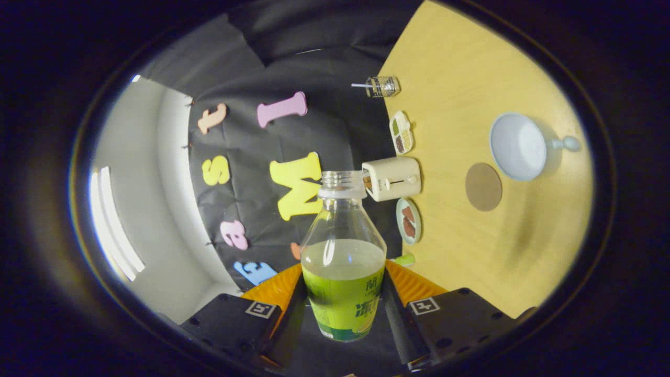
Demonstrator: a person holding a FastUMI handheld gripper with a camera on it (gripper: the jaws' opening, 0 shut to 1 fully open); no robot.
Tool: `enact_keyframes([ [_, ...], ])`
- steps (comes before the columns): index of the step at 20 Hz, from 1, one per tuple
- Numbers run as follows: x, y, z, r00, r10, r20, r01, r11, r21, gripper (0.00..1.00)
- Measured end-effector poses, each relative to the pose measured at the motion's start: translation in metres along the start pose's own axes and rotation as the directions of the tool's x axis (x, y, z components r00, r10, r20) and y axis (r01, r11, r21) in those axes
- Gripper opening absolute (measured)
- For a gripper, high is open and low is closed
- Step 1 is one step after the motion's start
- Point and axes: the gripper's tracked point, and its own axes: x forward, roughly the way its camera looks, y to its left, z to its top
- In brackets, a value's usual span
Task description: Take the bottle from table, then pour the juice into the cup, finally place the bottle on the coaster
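Gripping the bottle (pixel 343 272) by its green-labelled lower body, the jaws of the gripper (pixel 343 309) are closed on it from both sides, one finger (pixel 293 309) pressing each flank. The bottle is uncapped and holds pale juice up to about the top of its label; its clear shoulder and threaded neck are empty. The whole scene appears rotated, so the wooden surface (pixel 460 235) runs up one side of the view. Beyond the bottle's neck, along the far edge of the surface, stand a small plate of food (pixel 409 221), a cream toaster (pixel 392 179), a divided dish (pixel 401 132) and a glass with a straw (pixel 383 86). Out on the open wood, well apart from the bottle, lies the round brown coaster (pixel 483 187), and just beside it the pale blue cup (pixel 519 146) with its handle.
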Motion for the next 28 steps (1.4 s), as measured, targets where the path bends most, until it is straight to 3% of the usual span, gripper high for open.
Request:
enact_keyframes([
  [4,0.006,-0.012,-0.01,0.995,-0.101,0.001,0.098,0.961,-0.257,0.77],
  [9,0.01,0.008,-0.015,0.99,-0.138,0.005,0.12,0.842,-0.526,0.78],
  [14,0.006,0.041,-0.003,0.986,-0.148,0.073,0.148,0.604,-0.783,0.78],
  [18,0.006,0.05,0.014,0.982,-0.134,0.136,0.183,0.457,-0.871,0.78],
  [24,0.025,0.029,0.047,0.955,-0.148,0.256,0.273,0.11,-0.956,0.78],
  [26,0.037,0.014,0.054,0.945,-0.164,0.283,0.291,0.029,-0.956,0.79],
  [28,0.052,-0.003,0.057,0.943,-0.164,0.289,0.291,-0.012,-0.957,0.79],
])
